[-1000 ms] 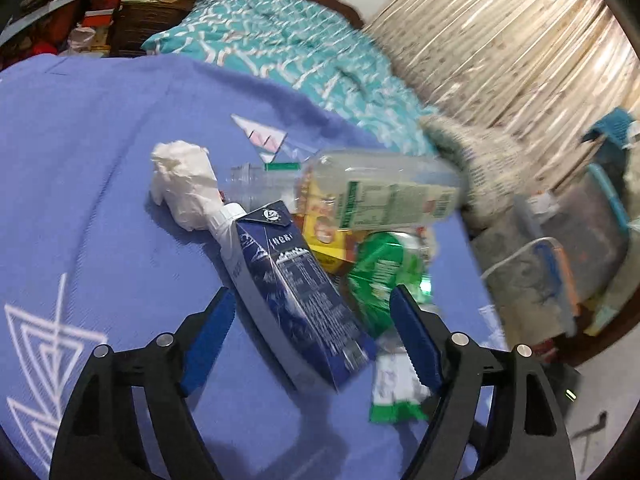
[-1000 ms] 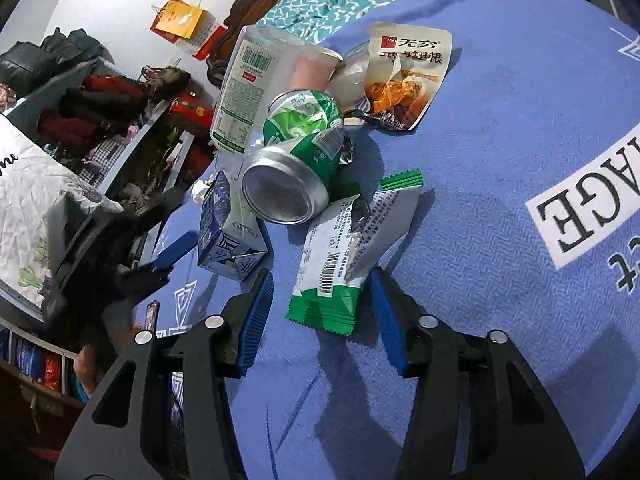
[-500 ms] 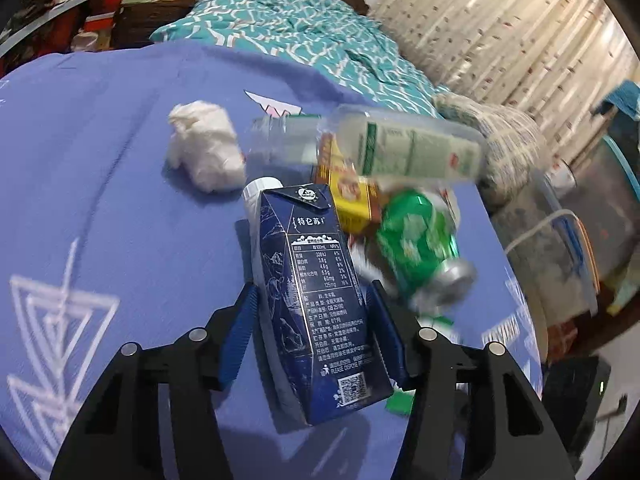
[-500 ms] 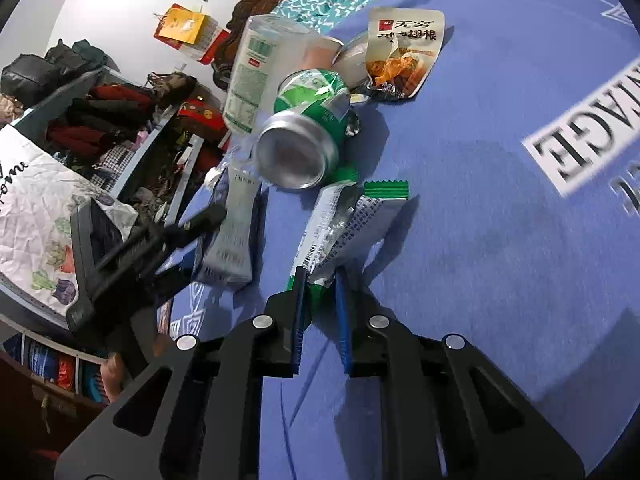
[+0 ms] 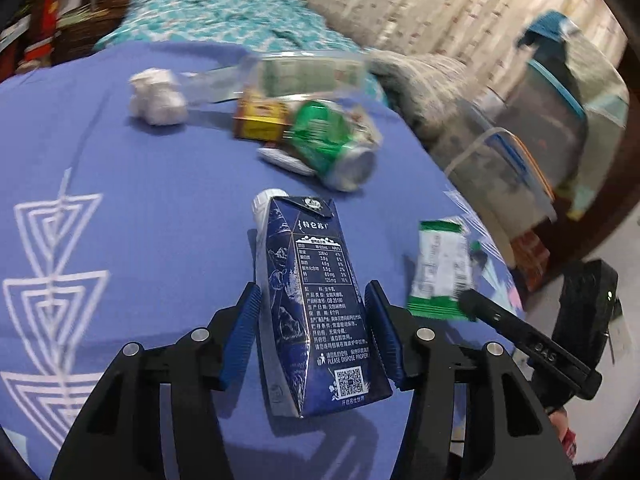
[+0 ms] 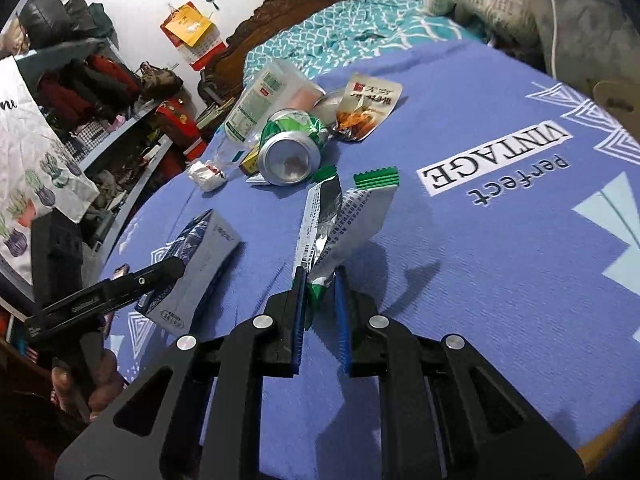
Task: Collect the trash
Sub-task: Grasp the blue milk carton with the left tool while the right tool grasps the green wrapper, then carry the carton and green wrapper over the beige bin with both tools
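Observation:
My left gripper (image 5: 312, 320) is shut on a dark blue drink carton (image 5: 312, 304), held off the blue cloth. The carton also shows in the right wrist view (image 6: 200, 256). My right gripper (image 6: 320, 292) is shut on the end of a green and white snack wrapper (image 6: 340, 220), lifted above the cloth; it also shows in the left wrist view (image 5: 440, 272). Left on the cloth are a green can (image 6: 292, 148), a clear plastic bottle (image 6: 260, 100), a crumpled tissue (image 5: 158, 96), an orange snack pouch (image 6: 368, 104) and a small yellow box (image 5: 260, 120).
The blue printed tablecloth (image 6: 500, 240) covers a round table. A bed with a teal cover (image 5: 224, 12) lies behind it. Storage boxes (image 5: 532, 152) stand past the table edge. Cluttered shelves (image 6: 100, 92) line the wall.
My left gripper closed on the carton and lifted it back from the pile. My right gripper closed on the wrapper and raised it off the cloth.

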`<action>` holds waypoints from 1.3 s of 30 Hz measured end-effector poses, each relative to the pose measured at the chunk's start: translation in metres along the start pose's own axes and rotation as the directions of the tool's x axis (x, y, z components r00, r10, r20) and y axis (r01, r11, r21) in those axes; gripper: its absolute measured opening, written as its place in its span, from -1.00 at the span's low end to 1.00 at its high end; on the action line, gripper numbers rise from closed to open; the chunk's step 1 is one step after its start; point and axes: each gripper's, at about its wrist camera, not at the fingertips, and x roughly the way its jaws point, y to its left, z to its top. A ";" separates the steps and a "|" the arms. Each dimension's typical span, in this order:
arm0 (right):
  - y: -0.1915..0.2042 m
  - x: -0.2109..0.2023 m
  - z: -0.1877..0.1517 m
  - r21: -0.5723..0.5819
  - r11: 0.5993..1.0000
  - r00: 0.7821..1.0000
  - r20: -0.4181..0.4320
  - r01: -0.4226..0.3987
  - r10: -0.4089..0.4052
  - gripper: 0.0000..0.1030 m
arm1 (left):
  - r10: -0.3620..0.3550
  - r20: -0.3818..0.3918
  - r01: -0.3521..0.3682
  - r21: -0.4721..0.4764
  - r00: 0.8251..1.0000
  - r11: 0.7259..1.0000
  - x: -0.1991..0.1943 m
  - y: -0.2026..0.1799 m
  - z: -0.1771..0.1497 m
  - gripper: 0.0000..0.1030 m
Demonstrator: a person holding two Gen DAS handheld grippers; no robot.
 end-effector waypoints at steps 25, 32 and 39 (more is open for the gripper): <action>-0.027 0.018 -0.015 0.173 0.981 0.991 -0.084 -0.085 0.101 -0.56 | 0.127 -0.080 -0.113 0.157 0.989 0.981 0.040 -0.037 -0.011 0.27; -0.020 0.016 -0.014 0.167 0.978 0.987 -0.074 -0.126 0.139 -0.09 | 0.086 -0.079 -0.073 0.164 0.993 0.984 0.040 -0.037 -0.013 0.02; -0.013 0.015 -0.014 0.137 0.985 0.991 -0.067 -0.109 0.119 0.03 | 0.009 -0.106 0.007 0.146 0.994 0.989 0.042 -0.039 -0.009 0.00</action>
